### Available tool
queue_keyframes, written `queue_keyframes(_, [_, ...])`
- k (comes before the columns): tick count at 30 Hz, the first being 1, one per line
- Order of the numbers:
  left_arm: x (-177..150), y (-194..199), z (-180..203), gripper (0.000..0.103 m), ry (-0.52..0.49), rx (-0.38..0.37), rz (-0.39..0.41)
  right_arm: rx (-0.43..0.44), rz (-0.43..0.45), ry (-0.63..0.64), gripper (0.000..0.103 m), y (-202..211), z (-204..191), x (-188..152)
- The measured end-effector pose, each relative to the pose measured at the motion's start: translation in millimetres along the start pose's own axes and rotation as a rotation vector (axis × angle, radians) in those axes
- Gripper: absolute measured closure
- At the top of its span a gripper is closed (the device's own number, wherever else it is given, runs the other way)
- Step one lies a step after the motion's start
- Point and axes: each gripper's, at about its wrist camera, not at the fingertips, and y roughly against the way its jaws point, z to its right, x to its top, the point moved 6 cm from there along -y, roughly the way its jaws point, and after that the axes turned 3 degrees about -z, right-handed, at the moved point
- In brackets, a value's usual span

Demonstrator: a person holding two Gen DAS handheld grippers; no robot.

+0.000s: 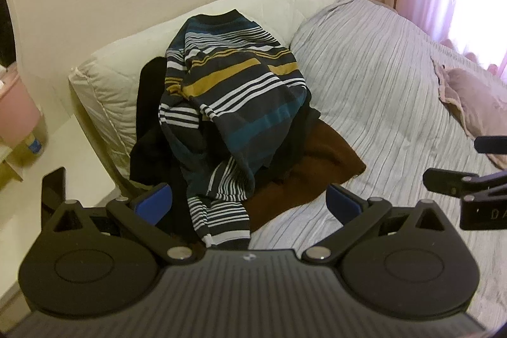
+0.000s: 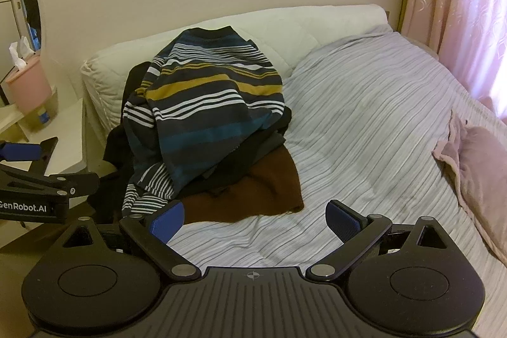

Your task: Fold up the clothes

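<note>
A heap of clothes lies at the head of the bed. On top is a striped sweater (image 1: 234, 91) (image 2: 209, 103) in dark grey, teal, mustard and white. Black garments (image 1: 152, 144) (image 2: 126, 103) lie under it, and a brown one (image 1: 304, 173) (image 2: 253, 189) spreads out at the front. My left gripper (image 1: 248, 203) hovers open just short of the sweater's striped cuff, with nothing between its blue pads. My right gripper (image 2: 255, 220) is open over the bare striped sheet, in front of the brown garment. Each gripper shows at the edge of the other's view.
The bed has a grey striped sheet (image 1: 380, 103) (image 2: 364, 122) and a white quilted headboard cushion (image 1: 107, 84) (image 2: 304, 30). A pink pillow (image 1: 475, 103) (image 2: 475, 179) lies to the right. At left stand a white bedside table (image 1: 73, 167), a pink tissue box (image 2: 28, 84) and a mirror. Pink curtains hang at right.
</note>
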Motion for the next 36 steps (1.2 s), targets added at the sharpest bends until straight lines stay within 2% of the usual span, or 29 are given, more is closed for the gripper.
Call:
queue_keyframes(5, [-3.5, 5.5, 6.9, 0.001, -0.006, 0.002, 0.031, 0.001, 0.000, -0.003, 0.005, 1.4, -2.3, -0.1])
queue_keyframes(7, [-3.3, -1.3, 0.6, 0.001, 0.024, -0.029, 0.002, 0.000, -0.004, -0.001, 0.005, -0.8, -0.8, 0.6])
queue_keyframes(16, [-1.6, -3.1, 0.5, 0.001, 0.015, -0.029, -0.024, 0.006, -0.002, -0.002, 0.005, -1.2, 0.0, -0.4])
queue_keyframes(36, [-5.2, 0.8, 3.9, 0.001, 0.011, -0.030, -0.025, 0.010, -0.009, 0.008, 0.005, -1.7, -2.1, -1.3])
